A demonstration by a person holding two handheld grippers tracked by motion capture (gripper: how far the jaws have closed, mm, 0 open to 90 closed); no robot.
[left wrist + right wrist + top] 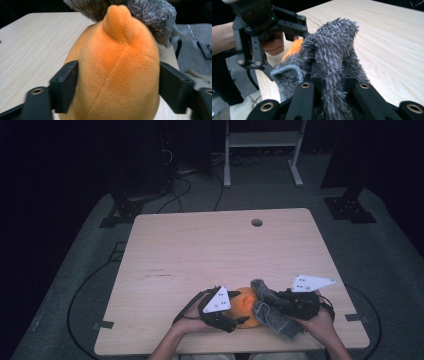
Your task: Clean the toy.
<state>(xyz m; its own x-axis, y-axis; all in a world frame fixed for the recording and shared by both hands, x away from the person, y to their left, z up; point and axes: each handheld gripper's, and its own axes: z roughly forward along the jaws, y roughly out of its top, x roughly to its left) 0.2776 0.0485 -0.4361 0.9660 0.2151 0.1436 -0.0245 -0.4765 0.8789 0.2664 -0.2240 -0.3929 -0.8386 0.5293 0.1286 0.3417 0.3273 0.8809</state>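
The left black tongs (239, 312) carry a white three-cornered plate dotted with small holes; the right black tongs (267, 302) match. Brass-ringed screw holes stud the black jaw links. Both forearms are unsleeved.

Surface (220, 250): pale wood, hole near far edge.
Orange plush toy (245, 306): near edge, between grippers.
Grey fuzzy cloth (272, 312): touching toy's right side.

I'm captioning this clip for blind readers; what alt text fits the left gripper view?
An orange plush toy sits between the left gripper's two black jaws, one at each flank. Grey fuzzy fabric lies behind its top, and the light wooden table runs off to the left.
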